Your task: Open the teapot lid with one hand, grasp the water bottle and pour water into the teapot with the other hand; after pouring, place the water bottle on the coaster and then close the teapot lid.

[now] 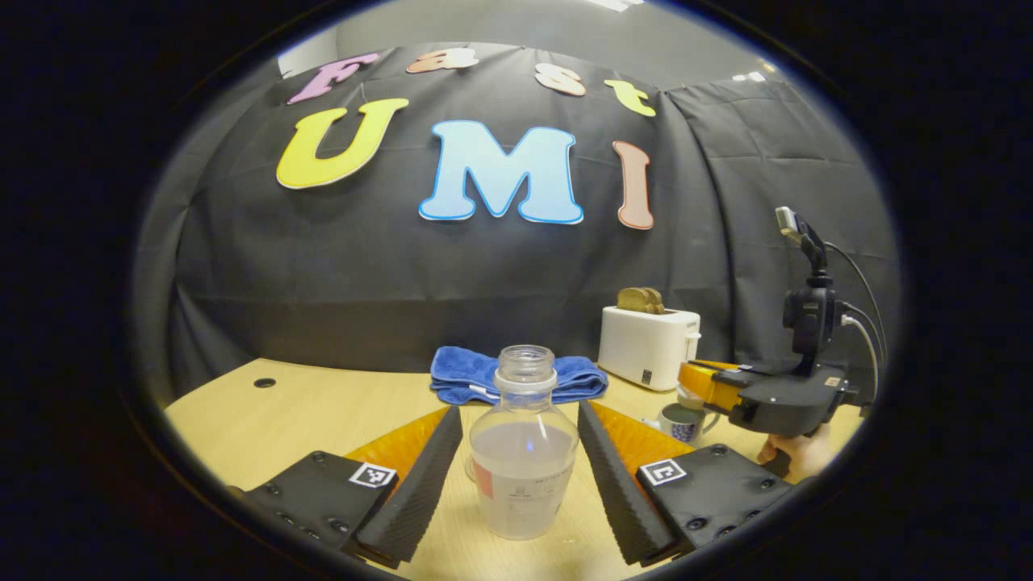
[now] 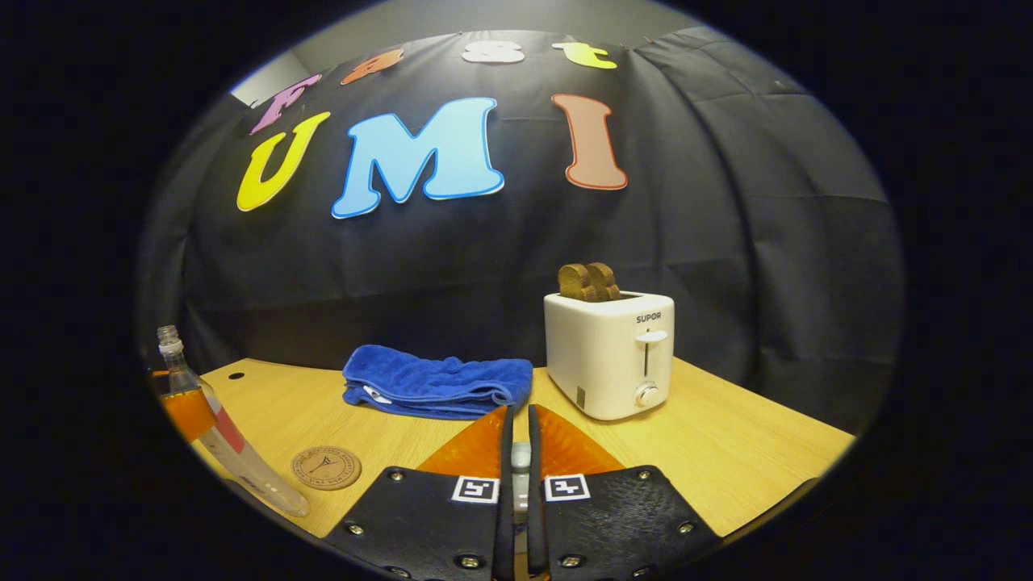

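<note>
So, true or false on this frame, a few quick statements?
1. The uncapped water bottle stands between the open left claw's fingers. True.
2. The bottle sits on the coaster. False: the coaster is bare, and the bottle stands on the table beside it.
3. Bread sticks up from the toaster. True.
4. The right claw is wide open. False: it is nearly closed on a small white thing, apparently the teapot lid.

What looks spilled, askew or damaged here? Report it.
Nothing stands out. The water bottle stands upright and uncapped between the left tool's open fingers; the wooden table around it looks dry.
</note>
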`<state>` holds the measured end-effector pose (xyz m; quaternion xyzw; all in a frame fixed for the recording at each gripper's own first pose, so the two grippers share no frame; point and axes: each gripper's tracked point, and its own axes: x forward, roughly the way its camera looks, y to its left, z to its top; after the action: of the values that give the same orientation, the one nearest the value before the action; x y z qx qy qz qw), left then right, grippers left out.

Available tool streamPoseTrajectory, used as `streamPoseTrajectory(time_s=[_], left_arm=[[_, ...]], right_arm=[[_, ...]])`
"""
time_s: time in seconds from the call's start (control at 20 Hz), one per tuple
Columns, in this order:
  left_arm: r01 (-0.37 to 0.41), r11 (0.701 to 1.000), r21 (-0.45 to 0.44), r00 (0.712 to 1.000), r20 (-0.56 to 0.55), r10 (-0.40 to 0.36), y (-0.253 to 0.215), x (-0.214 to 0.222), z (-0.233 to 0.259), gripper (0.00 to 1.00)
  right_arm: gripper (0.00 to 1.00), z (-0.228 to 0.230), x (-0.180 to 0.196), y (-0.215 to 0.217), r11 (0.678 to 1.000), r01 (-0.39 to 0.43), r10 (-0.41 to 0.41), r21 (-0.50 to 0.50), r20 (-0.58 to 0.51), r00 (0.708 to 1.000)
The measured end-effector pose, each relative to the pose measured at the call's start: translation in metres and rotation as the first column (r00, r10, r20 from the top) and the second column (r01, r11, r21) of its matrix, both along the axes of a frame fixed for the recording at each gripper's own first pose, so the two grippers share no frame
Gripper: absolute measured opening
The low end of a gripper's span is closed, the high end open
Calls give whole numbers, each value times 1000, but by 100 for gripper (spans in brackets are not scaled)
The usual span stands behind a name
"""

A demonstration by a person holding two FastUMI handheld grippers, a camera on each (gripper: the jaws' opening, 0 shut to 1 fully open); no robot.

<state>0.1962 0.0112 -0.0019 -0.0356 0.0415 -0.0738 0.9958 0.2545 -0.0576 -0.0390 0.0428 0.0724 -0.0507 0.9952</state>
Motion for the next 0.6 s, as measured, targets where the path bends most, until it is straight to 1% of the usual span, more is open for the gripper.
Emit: streamPoseTrajectory(time_s=[0.2, 0.35, 0.6], left_arm=[[-8, 1000, 9, 999, -35, 8, -1, 5, -16, 95], [7, 1000, 12, 997, -73, -6, -9, 7, -32, 95], [15, 999, 45, 993, -121, -9, -15, 10, -54, 95]], right_arm=[[6, -1, -5, -34, 997, 71, -71, -12, -9, 997], [6, -1, -11, -56, 993, 115, -116, -24, -13, 993], [6, 1, -16, -74, 989, 145, -145, -9, -8, 989]])
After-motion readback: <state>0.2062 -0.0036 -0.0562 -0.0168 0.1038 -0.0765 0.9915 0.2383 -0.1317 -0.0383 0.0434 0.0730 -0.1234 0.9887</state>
